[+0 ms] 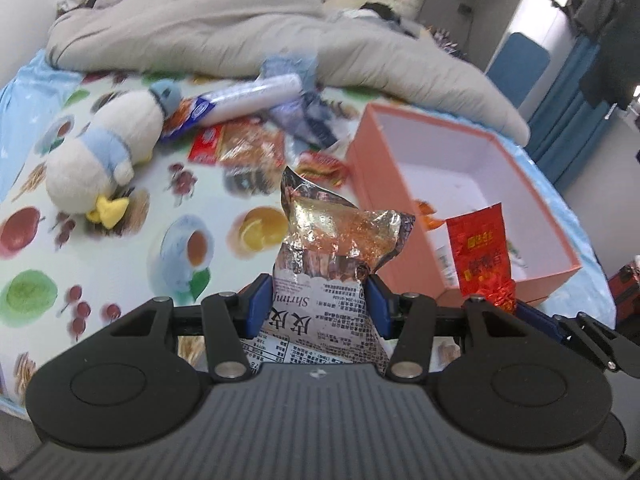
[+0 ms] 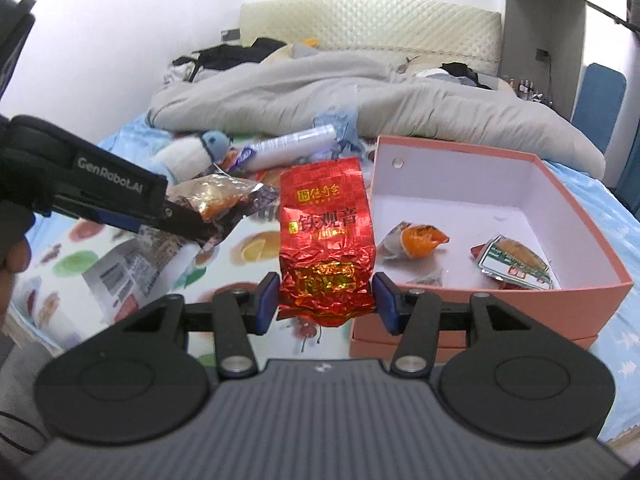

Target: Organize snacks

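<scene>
Up above a bed spread with a fruit-print sheet (image 1: pixel 120 248), a person holds two grippers, each lifted clear of the covers with a snack in its jaws. Left gripper (image 1: pixel 318 304): its blue pads press both sides of a silver shrimp bag (image 1: pixel 324 272), printed like newspaper, with a crinkled clear top that shows orange pieces inside. Right gripper (image 2: pixel 326 300): it is closed partway on a red foil tea pack (image 2: pixel 326 236) with gold lettering, held upright by its lower end. The two sit side by side, the left one appearing at the left edge of the right camera's view with a bit of the person's hand (image 2: pixel 14 256) behind it. Just to the right of the tea pack stands an open pink box (image 2: pixel 592 280) with a white inside, resting on the bed. Inside it lie an orange wrapped snack (image 2: pixel 416 240), a flat packet (image 2: pixel 516 260) with a food picture, and a small dark piece too blurred to identify. Farther up the bed more snacks (image 1: pixel 248 148) lie scattered, blurred, near a white roll (image 1: pixel 256 94) and a plush duck (image 1: pixel 108 156) in white and pale blue. Behind them a grey duvet (image 1: pixel 240 32) is bunched across the bed, with a padded cream headboard (image 2: pixel 368 20) against the wall.
</scene>
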Motion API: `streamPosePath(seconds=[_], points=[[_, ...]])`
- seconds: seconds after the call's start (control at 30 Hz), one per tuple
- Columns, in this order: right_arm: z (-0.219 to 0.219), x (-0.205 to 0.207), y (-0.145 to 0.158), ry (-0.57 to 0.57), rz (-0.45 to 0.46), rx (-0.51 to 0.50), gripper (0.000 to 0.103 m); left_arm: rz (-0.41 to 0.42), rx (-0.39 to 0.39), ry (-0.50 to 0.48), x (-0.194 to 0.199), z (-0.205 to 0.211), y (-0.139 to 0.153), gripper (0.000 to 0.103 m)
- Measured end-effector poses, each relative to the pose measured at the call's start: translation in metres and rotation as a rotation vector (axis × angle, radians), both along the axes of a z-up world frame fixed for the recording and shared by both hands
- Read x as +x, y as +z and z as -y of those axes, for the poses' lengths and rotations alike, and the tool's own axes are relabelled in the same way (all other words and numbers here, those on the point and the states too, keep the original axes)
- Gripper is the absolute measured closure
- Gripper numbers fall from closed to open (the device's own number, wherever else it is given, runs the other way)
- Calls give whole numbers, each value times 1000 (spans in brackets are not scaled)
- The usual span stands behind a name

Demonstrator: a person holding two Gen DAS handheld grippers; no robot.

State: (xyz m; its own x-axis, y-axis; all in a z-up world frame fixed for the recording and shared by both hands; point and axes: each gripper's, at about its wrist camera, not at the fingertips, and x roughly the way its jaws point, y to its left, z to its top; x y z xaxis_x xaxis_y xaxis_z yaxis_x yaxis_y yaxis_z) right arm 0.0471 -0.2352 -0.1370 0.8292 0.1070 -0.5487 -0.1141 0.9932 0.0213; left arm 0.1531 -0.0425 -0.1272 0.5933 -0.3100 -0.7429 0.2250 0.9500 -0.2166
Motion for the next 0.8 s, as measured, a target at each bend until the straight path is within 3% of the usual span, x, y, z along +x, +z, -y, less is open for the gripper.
streamPosePath(seconds=[0.47,0.8], points=[[35,-33,53,-111,121,18,49,92,-94,-112,-25,39,50,46],[76,-34,38,-196,97,65,49,79,-113,-220,-15,88,47,46]])
